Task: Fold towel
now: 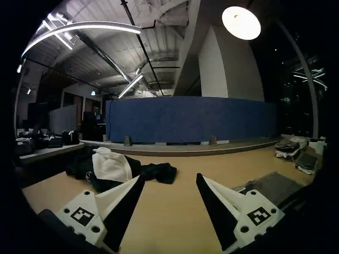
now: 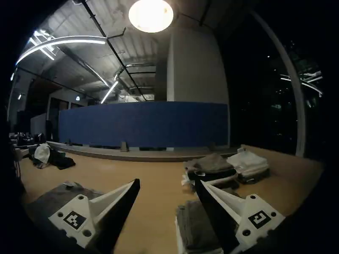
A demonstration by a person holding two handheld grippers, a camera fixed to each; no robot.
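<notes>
At the left of the wooden table (image 1: pixel 178 220) lies a heap of dark and white clothes (image 1: pixel 111 167). The left gripper (image 1: pixel 170 175) hangs over the table with its two fingers spread wide, holding nothing. Between the two grippers a grey towel (image 1: pixel 275 185) lies on the wood. The right gripper (image 2: pixel 166 180) also has its fingers wide apart and empty. Near it is a folded grey stack (image 2: pixel 193 224), and farther right are more folded towels (image 2: pixel 231 165).

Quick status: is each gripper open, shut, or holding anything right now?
Left gripper: open, holding nothing.
Right gripper: open, holding nothing.
</notes>
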